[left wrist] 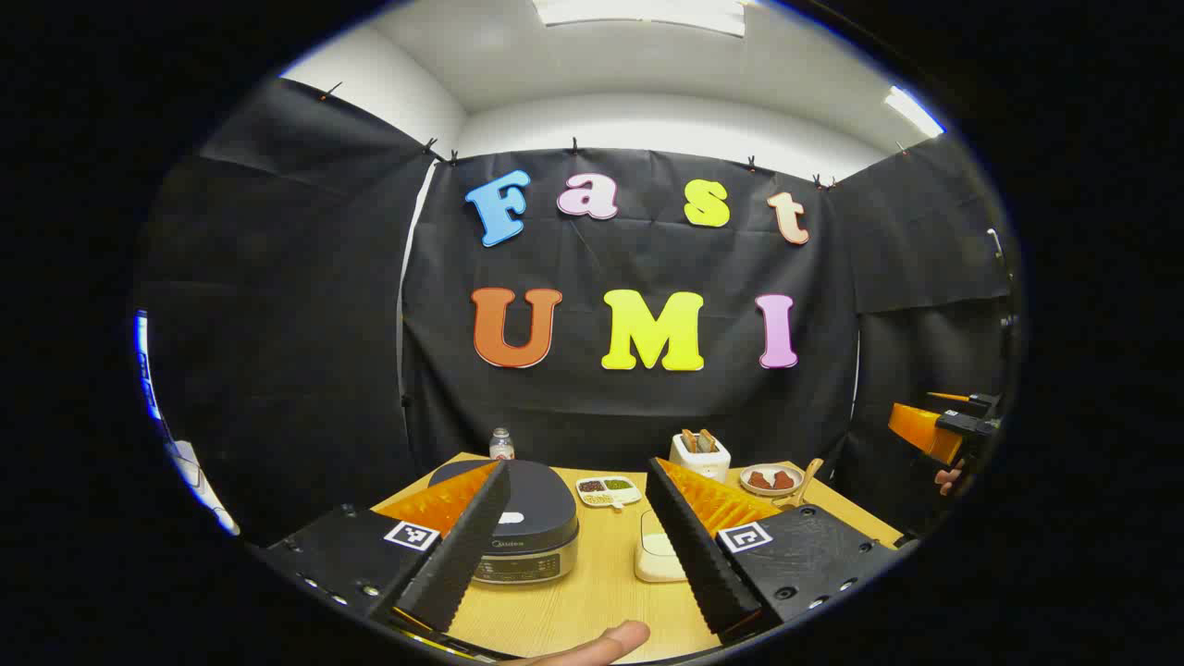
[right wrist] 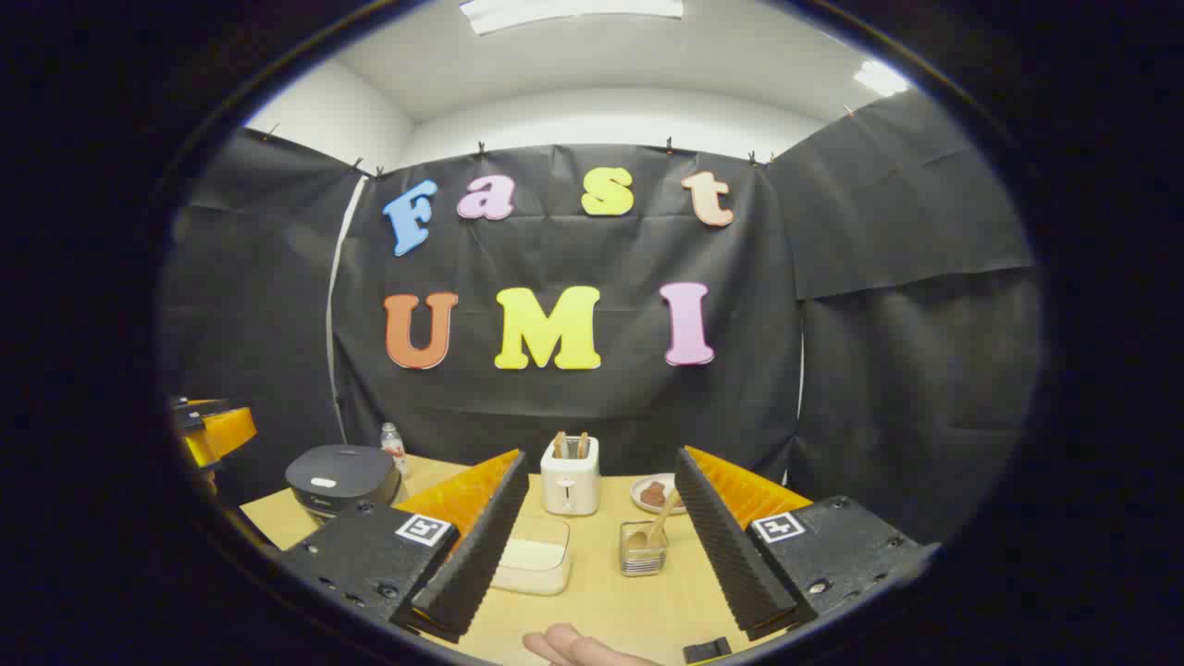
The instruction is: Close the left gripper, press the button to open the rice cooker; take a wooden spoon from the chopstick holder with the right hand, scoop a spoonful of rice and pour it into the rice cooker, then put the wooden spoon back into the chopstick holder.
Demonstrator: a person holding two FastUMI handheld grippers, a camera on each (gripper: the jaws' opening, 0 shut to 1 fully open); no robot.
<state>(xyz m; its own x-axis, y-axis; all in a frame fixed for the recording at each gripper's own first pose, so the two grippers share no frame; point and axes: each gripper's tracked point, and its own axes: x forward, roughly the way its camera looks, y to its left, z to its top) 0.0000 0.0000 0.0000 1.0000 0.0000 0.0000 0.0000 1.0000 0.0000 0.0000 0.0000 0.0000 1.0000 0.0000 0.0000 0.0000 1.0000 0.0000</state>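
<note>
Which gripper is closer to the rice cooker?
Left. The left gripper hovers open right in front of the rice cooker. The right gripper is off to the cooker's right, facing the rice container.

Two hand-held grippers, each with long ridged fingers backed by ribbed orange panels on black mounting plates. The left gripper [left wrist: 578, 536] and right gripper [right wrist: 597, 532] both carry square black-and-white markers and small screws along the plate edges. A bare fingertip [left wrist: 606, 643] shows at six o'clock.
</note>
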